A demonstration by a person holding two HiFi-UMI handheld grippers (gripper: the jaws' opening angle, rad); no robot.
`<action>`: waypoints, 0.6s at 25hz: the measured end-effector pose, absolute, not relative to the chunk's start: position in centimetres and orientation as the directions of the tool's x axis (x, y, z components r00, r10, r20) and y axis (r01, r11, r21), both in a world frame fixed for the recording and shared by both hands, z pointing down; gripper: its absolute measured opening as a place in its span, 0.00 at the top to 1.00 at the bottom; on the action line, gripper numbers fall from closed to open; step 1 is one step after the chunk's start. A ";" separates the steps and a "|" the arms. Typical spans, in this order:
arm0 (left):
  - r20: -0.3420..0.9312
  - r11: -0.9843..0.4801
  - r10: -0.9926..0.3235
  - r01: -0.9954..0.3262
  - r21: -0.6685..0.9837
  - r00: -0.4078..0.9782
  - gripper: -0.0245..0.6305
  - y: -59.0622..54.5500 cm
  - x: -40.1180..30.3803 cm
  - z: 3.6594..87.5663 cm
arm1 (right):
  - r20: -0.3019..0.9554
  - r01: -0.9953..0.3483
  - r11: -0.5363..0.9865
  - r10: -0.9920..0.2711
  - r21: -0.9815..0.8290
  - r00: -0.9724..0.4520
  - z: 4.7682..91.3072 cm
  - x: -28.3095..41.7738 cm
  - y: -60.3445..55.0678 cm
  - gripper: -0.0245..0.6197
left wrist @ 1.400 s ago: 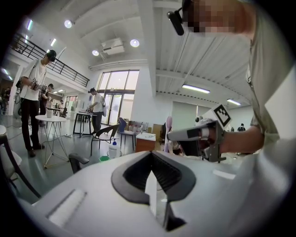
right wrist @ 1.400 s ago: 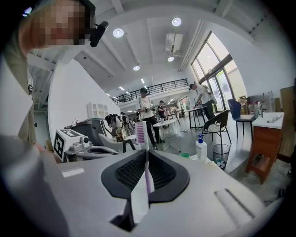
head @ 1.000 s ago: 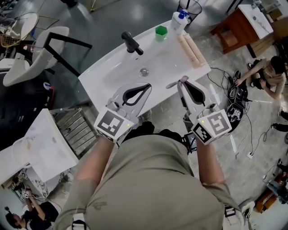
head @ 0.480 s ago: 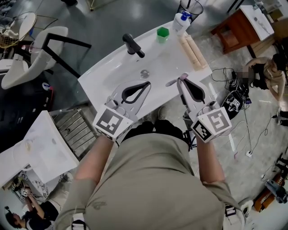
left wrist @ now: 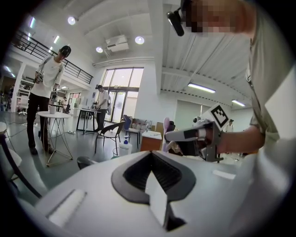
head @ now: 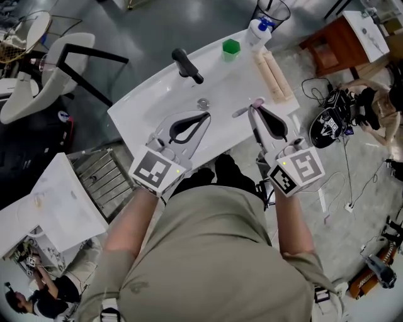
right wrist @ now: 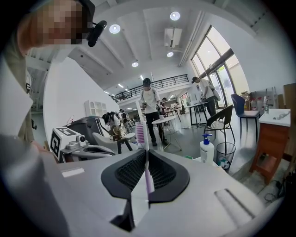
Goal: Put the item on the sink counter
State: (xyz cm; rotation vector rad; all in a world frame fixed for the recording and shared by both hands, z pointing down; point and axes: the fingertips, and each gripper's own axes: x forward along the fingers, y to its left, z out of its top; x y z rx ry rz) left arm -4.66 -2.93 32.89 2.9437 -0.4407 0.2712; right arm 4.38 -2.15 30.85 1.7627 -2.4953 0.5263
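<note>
A toothbrush (head: 247, 110) with a pink and white handle is clamped in my right gripper (head: 253, 111), over the front edge of the white sink counter (head: 141, 104). In the right gripper view the toothbrush (right wrist: 140, 130) stands upright between the shut jaws of that gripper (right wrist: 146, 152), pink bristles at the top. My left gripper (head: 205, 117) hovers over the counter's front part, left of the right one, shut with nothing in it. The left gripper view shows its jaws (left wrist: 152, 154) closed together and the right gripper (left wrist: 192, 135) beside it.
On the counter are a black faucet (head: 186, 64), a drain (head: 202, 102), a green cup (head: 231, 46), a soap bottle (head: 258, 30) and a beige roll (head: 272, 75). A wire bin (head: 272, 9), wooden table (head: 332, 41), metal rack (head: 104, 180) and a crouching person (head: 378, 104) surround it.
Both grippers stay over the counter's front edge, drifting slightly. The toothbrush remains clamped in the right one. The person at the right has shifted.
</note>
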 end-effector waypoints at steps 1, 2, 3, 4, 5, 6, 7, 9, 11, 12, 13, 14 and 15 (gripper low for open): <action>0.206 -0.943 -0.278 -0.307 0.125 0.938 0.95 -3.2 -4.6 33.2 | 0.227 -0.921 0.299 -0.907 -0.251 -0.356 30.9 4.5 -2.5 0.91; 0.214 -0.941 -0.283 -0.314 0.126 0.935 0.95 -3.5 -4.5 33.5 | 0.227 -0.919 0.302 -0.905 -0.253 -0.359 31.0 4.7 -2.8 0.91; 0.223 -0.939 -0.289 -0.321 0.124 0.931 0.95 -3.8 -4.4 33.7 | 0.227 -0.918 0.305 -0.904 -0.255 -0.363 31.0 4.9 -3.1 0.91; 0.231 -0.937 -0.295 -0.328 0.122 0.927 0.95 -4.1 -4.3 33.8 | 0.227 -0.916 0.307 -0.903 -0.257 -0.366 31.1 5.1 -3.4 0.91; 0.235 -0.935 -0.299 -0.333 0.120 0.925 0.95 -4.3 -4.2 33.9 | 0.227 -0.915 0.310 -0.901 -0.259 -0.370 31.2 5.3 -3.7 0.91; 0.242 -0.933 -0.305 -0.340 0.117 0.921 0.95 -4.6 -4.0 34.0 | 0.227 -0.913 0.313 -0.900 -0.261 -0.373 31.3 5.5 -4.0 0.91; 0.253 -0.931 -0.313 -0.349 0.111 0.916 0.95 -4.9 -3.9 34.0 | 0.227 -0.912 0.316 -0.898 -0.262 -0.376 31.3 5.8 -4.3 0.91; 0.254 -0.928 -0.318 -0.355 0.113 0.913 0.95 -5.3 -3.5 33.9 | 0.227 -0.909 0.321 -0.895 -0.265 -0.383 31.5 6.3 -4.9 0.91; 0.239 -0.928 -0.315 -0.351 0.126 0.918 0.95 -5.6 -2.9 33.7 | 0.227 -0.906 0.326 -0.893 -0.268 -0.389 31.6 6.8 -5.6 0.91; 0.242 -0.926 -0.320 -0.357 0.125 0.916 0.95 -5.8 -2.8 33.8 | 0.228 -0.905 0.329 -0.891 -0.270 -0.392 31.7 7.0 -6.0 0.91; 0.250 -0.923 -0.328 -0.366 0.121 0.911 0.95 -6.2 -2.7 33.9 | 0.228 -0.903 0.332 -0.890 -0.271 -0.395 31.7 7.2 -6.3 0.91; 0.260 -0.919 -0.337 -0.376 0.118 0.905 0.95 -6.5 -2.7 34.1 | 0.228 -0.902 0.335 -0.888 -0.272 -0.399 31.8 7.4 -6.7 0.91; 0.270 -0.915 -0.346 -0.386 0.113 0.899 0.95 -6.8 -2.7 34.3 | 0.228 -0.900 0.339 -0.886 -0.273 -0.403 31.8 7.6 -7.0 0.91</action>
